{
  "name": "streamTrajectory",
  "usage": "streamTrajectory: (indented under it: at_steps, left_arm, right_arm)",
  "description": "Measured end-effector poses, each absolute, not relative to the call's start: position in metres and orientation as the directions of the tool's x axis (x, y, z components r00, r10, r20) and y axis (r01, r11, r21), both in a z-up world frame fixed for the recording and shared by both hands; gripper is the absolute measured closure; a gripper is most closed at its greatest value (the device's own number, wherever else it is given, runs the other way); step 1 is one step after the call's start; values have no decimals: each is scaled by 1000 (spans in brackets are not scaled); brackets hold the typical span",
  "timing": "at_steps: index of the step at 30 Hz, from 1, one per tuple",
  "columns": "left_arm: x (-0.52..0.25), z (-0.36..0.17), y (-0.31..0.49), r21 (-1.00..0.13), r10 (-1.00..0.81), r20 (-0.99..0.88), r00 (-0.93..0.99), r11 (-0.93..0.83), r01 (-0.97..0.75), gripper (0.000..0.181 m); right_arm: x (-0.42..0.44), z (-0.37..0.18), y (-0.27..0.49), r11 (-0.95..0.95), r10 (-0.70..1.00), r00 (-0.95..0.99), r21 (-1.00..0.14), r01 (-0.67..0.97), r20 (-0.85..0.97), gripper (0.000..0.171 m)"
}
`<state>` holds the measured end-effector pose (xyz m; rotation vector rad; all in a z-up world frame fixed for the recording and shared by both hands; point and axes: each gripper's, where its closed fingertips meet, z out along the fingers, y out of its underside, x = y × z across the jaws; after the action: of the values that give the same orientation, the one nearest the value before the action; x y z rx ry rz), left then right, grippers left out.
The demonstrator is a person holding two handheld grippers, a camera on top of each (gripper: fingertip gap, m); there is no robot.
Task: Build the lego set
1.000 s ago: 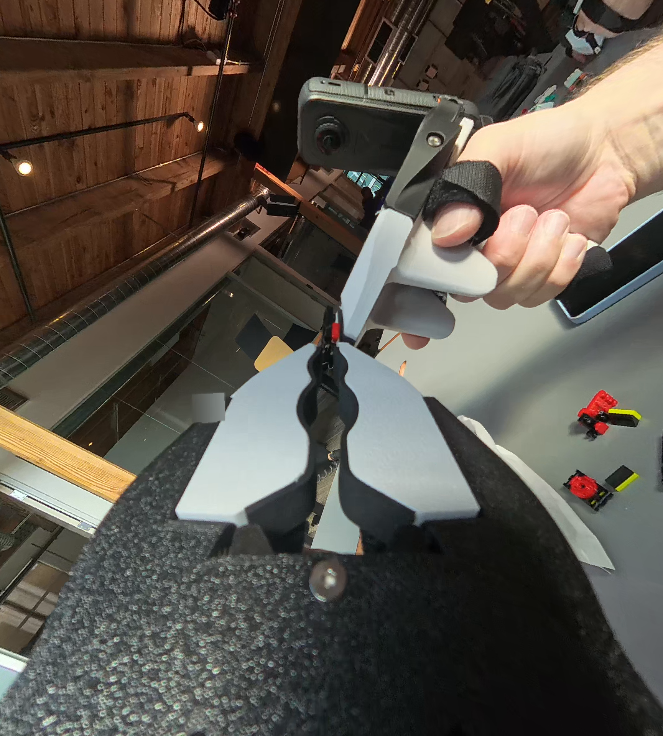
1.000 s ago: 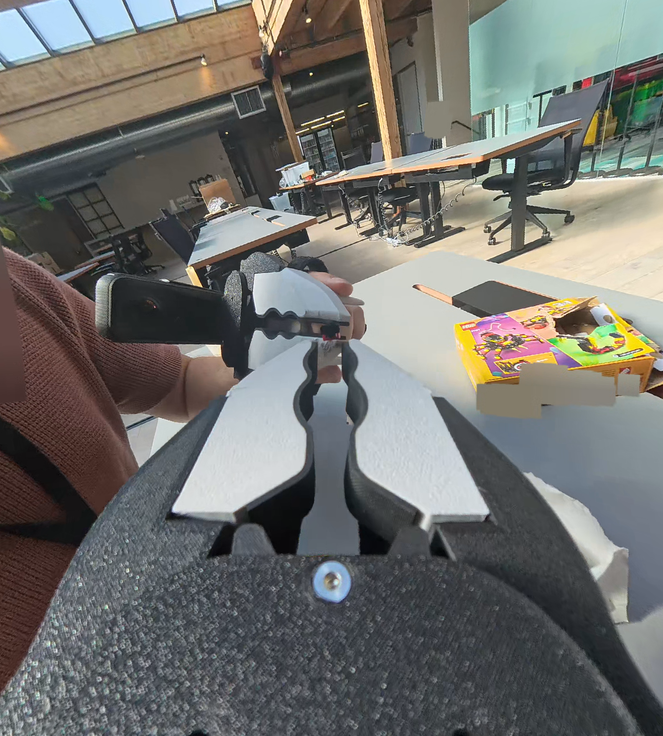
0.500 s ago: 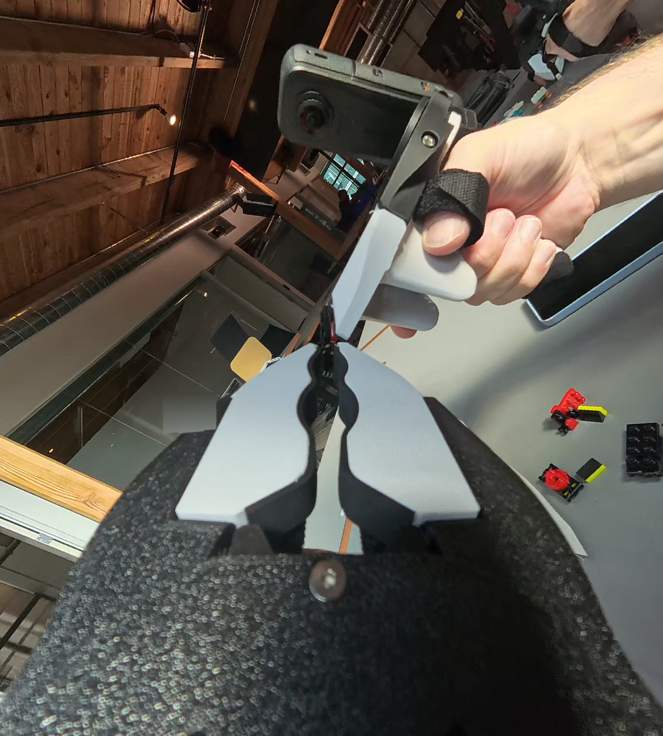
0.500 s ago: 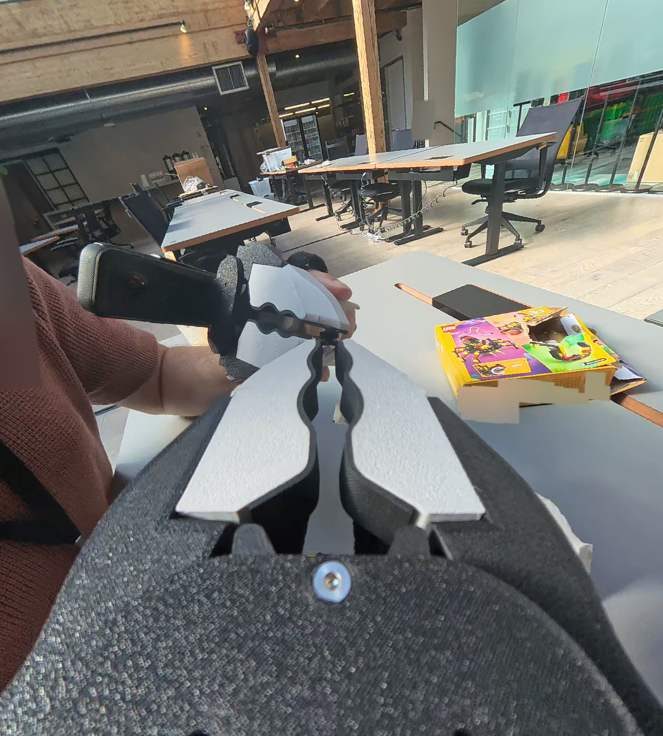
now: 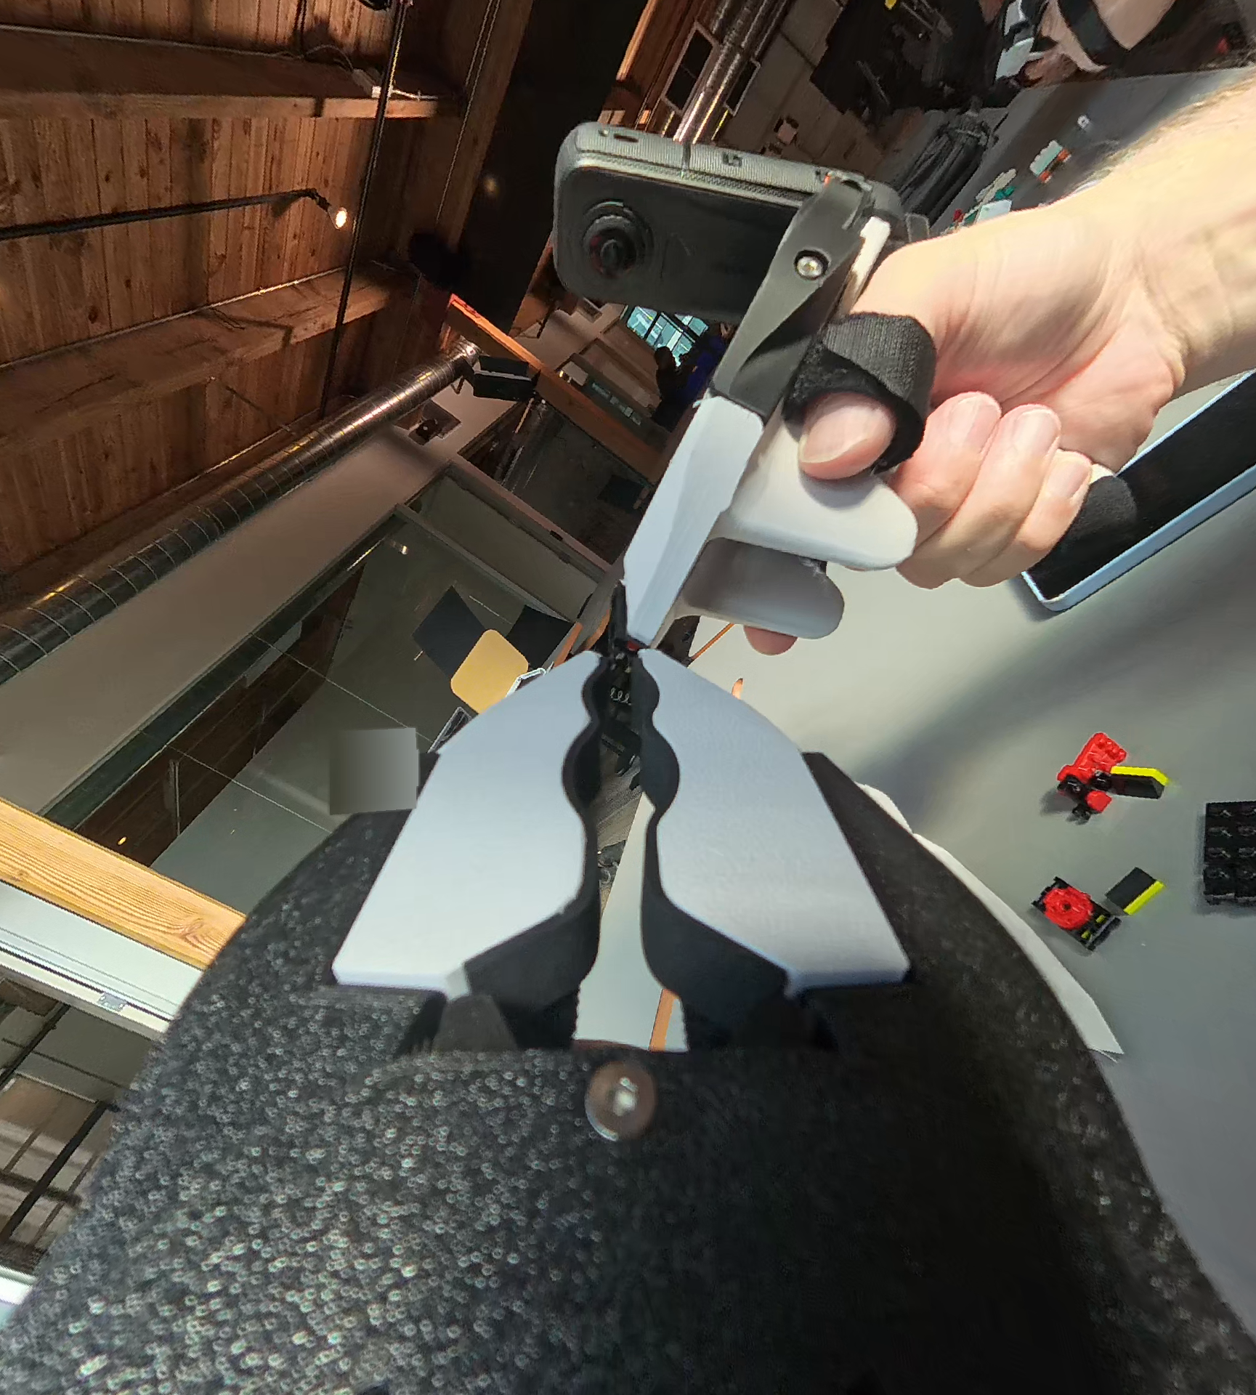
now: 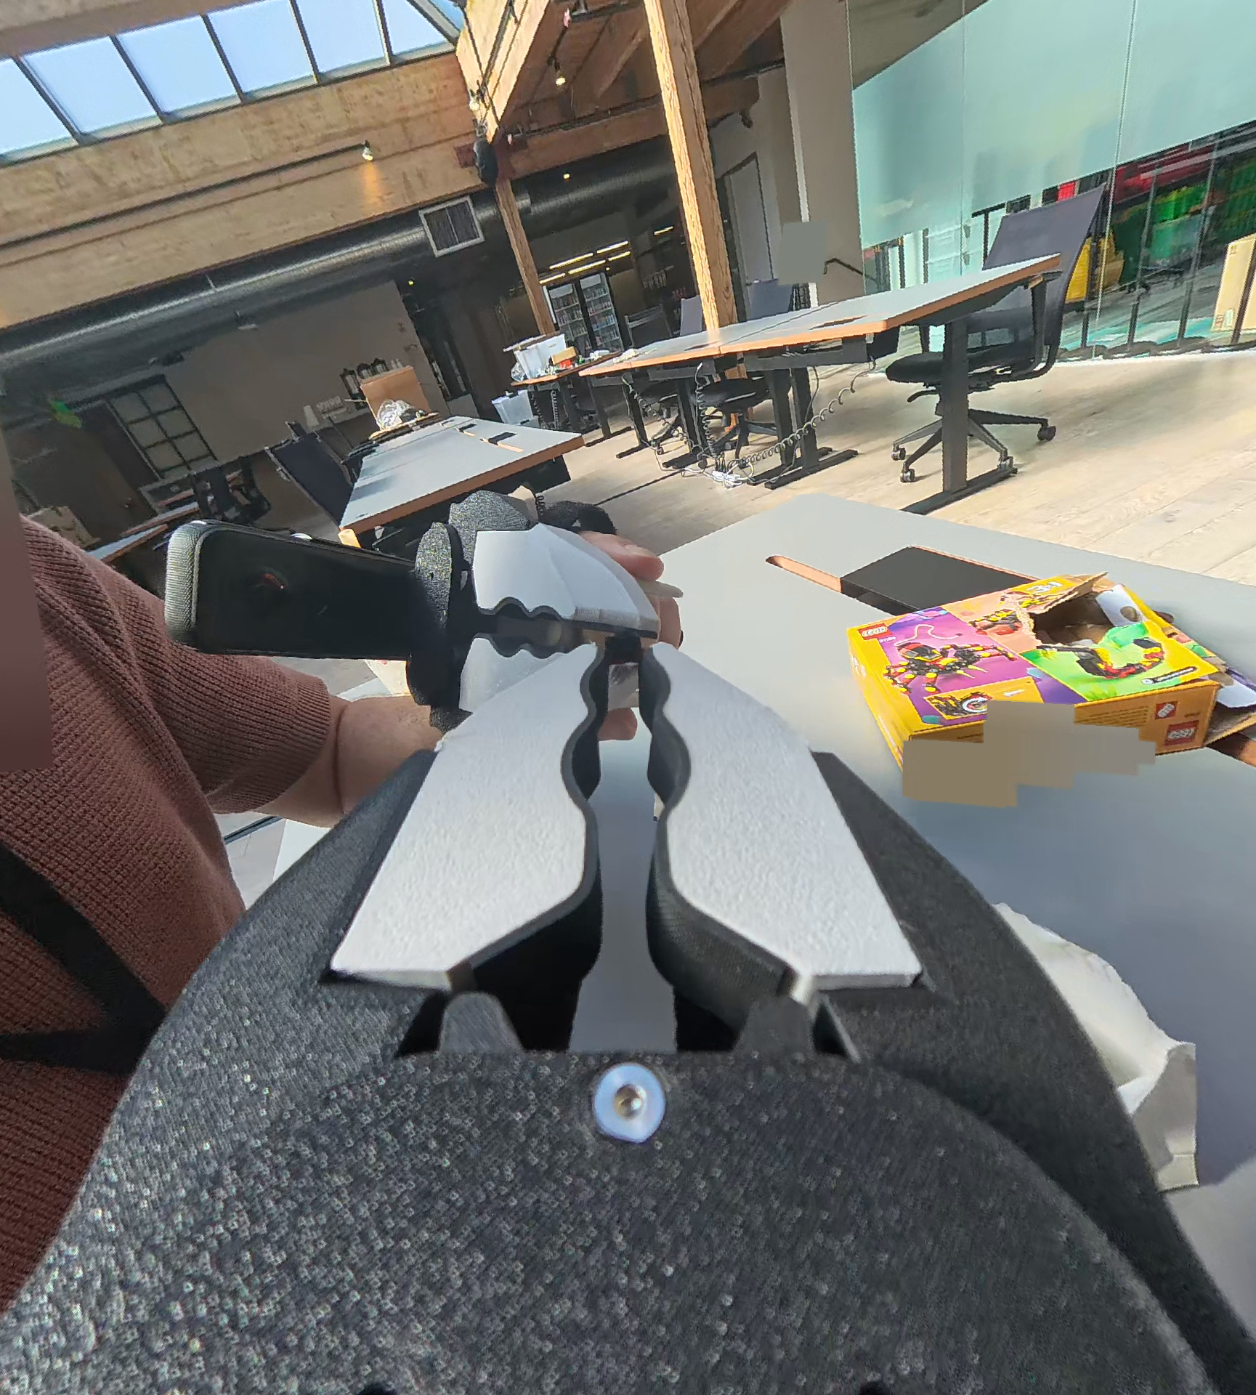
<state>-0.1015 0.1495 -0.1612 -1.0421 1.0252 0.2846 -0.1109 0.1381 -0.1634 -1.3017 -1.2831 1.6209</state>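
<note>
In the left wrist view, my left gripper (image 5: 621, 672) is shut on a small black lego piece (image 5: 618, 691) with a red bit at its tip, held in the air above the grey table (image 5: 987, 717). The right gripper (image 5: 628, 630), held by a hand, meets it tip to tip from above. In the right wrist view, my right gripper (image 6: 621, 655) is closed on a small dark lego piece (image 6: 621, 668). The left gripper (image 6: 636, 630) comes in from the left and touches the same spot. How the pieces join is hidden.
Loose pieces lie on the table at right: a red and yellow piece (image 5: 1096, 777), a black plate (image 5: 1240, 853), a black piece with a red disc (image 5: 1070, 909). A tablet (image 5: 1175, 483), white paper (image 5: 1025, 966), the yellow lego box (image 6: 1040, 664) and a phone (image 6: 926, 581) lie around. Left and right tips are no more than a few centimetres apart.
Both grippers stay tip to tip on the small pieces. Both have tilted slightly, so the background and table pieces shift in view.
</note>
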Motion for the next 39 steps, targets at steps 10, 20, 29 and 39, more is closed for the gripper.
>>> streamTrajectory:
  at_steps: [10,20,29,39]
  left_arm:
    - [-100,-162,149,-799,-506,-600,620,422,-429,177]
    - [-138,-160,166,-900,-512,-428,745,315,-301,180]
    - [-119,-170,165,-990,-710,-120,694,140,-28,180]
    - [-121,-133,148,-842,-841,358,407,-103,529,181]
  right_arm:
    - [-109,-165,140,-7,983,-181,-989,146,-34,164]
    - [-88,-193,185,213,974,-5,-918,334,224,171]
    - [-104,-175,163,8,998,-69,-993,120,0,171]
    - [-123,-131,156,41,998,-49,-998,-47,43,159]
